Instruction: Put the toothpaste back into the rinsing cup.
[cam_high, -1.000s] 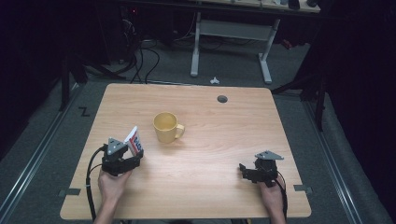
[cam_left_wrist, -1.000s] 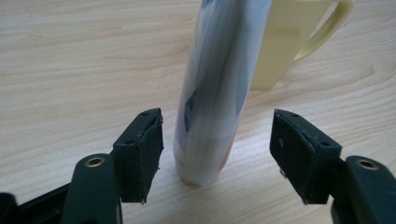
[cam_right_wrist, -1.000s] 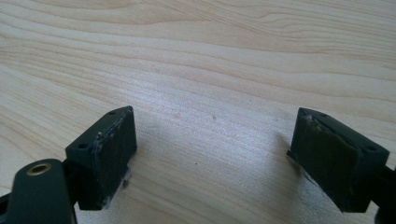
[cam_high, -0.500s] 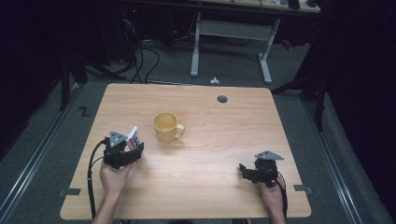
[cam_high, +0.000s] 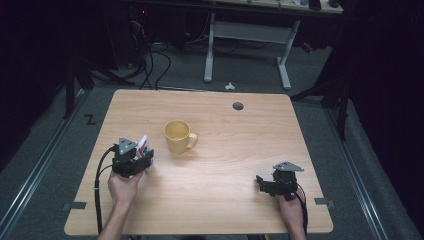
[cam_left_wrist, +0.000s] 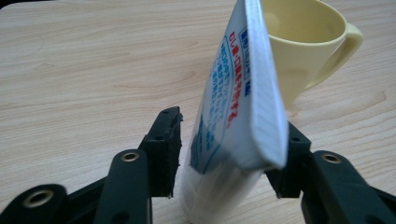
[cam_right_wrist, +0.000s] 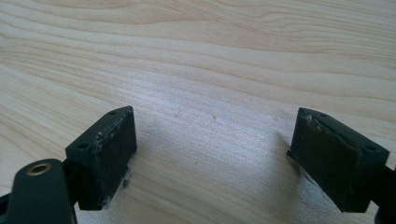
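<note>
At the left of the table (cam_high: 215, 200), the left gripper (cam_high: 142, 159) holds a white tube (cam_left_wrist: 233, 116) with blue and red print between its jaws, tilted toward the yellow mug (cam_high: 178, 136), which stands just beside it. Well apart at the right, the right gripper (cam_high: 261, 181) rests low over bare wood, jaws spread wide and holding nothing.
</note>
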